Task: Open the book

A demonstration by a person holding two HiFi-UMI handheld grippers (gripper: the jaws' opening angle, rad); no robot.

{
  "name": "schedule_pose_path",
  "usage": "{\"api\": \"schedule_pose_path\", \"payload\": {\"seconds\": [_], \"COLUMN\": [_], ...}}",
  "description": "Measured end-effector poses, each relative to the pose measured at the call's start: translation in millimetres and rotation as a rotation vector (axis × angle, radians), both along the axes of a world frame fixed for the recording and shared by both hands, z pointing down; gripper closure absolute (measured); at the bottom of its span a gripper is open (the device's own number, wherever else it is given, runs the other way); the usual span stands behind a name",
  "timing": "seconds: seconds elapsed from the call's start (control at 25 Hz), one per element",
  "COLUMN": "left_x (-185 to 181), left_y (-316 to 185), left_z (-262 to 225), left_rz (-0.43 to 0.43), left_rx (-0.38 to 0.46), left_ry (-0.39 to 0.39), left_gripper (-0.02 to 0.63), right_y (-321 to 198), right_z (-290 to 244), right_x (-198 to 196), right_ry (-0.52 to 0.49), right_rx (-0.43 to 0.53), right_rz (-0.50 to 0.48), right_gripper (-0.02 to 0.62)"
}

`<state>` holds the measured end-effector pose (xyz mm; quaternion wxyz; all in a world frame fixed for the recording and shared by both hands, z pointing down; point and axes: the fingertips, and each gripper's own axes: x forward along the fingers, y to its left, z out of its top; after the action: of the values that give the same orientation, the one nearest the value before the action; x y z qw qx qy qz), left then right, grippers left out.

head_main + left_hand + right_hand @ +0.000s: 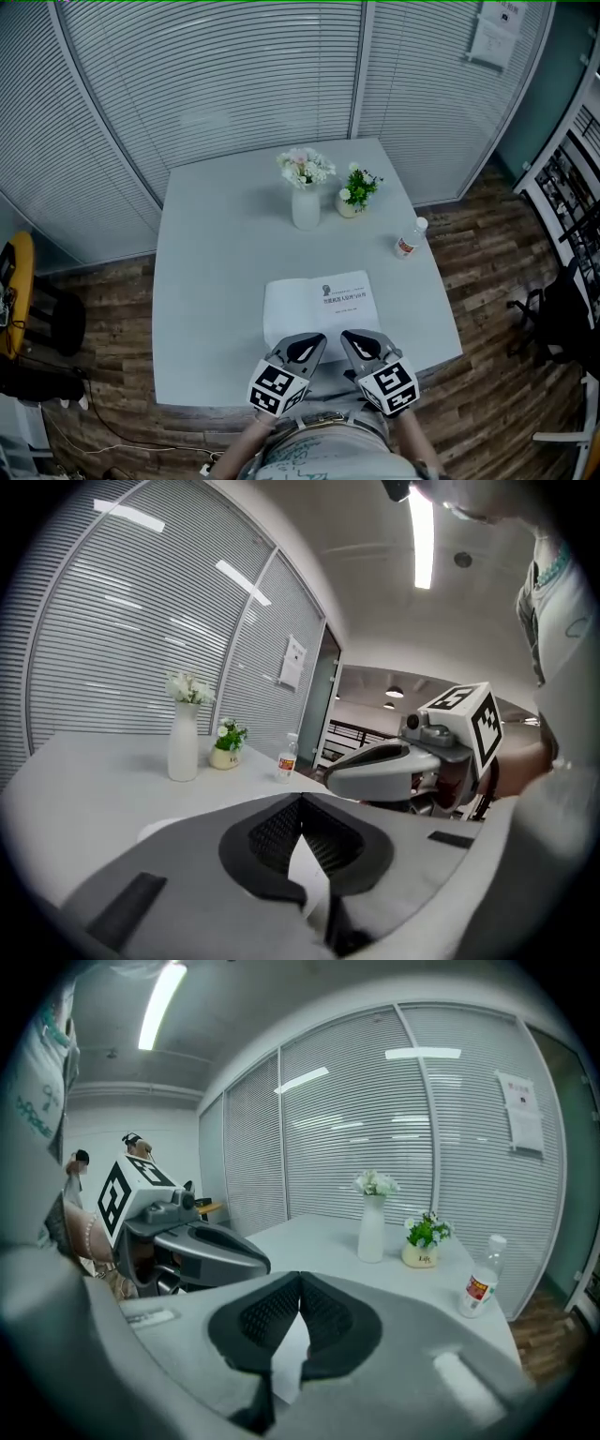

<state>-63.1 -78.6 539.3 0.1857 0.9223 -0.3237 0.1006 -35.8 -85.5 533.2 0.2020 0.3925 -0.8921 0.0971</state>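
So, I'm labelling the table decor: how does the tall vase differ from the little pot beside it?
The vase is tall, slim and plain white, with pale blooms; the pot is short, round and cream, with leafy green stems and small white flowers. The pot bears print; the vase shows none. Both stand upright on the grey table.

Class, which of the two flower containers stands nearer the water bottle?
The short round pot with green leaves; the tall white vase stands farther from the bottle.
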Motion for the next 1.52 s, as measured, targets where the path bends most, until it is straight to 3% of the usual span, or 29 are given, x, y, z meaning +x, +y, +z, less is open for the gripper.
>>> {"api": "schedule_pose_path", "payload": {"seconds": [0.48,0.72,0.96,1.2,1.52], "left_x": [-9.4,-13.9,-18.7,-27.2,-23.8], "left_y": [-9.2,-14.3,-12.8,-11.3,-8.5], "left_z": [-73.9,-121.3,-155.9,-165.2,-158.7], "left_rz": [-0.038,-0.056,-0.027,-0.035,-0.055], "left_rx": [0.168,0.323,0.401,0.375,0.364], "left_ry": [0.101,0.143,0.211,0.265,0.251], "left_gripper": [0.607,0.607,0.607,0.607,0.607], "right_y": [-8.3,-10.4,-10.7,-9.8,-6.4], "right_z": [-61.5,-108.7,-128.4,-139.1,-140.2], "right_x": [-14.2,-19.1,-16.9,-9.1,-7.5], "right_ry": [-0.131,-0.241,-0.252,-0.276,-0.268], "right_rx": [0.125,0.269,0.34,0.365,0.364], "right_rz": [-0.016,-0.052,-0.062,-0.02,-0.012], "right_gripper": [0.592,0.592,0.592,0.592,0.592]}}
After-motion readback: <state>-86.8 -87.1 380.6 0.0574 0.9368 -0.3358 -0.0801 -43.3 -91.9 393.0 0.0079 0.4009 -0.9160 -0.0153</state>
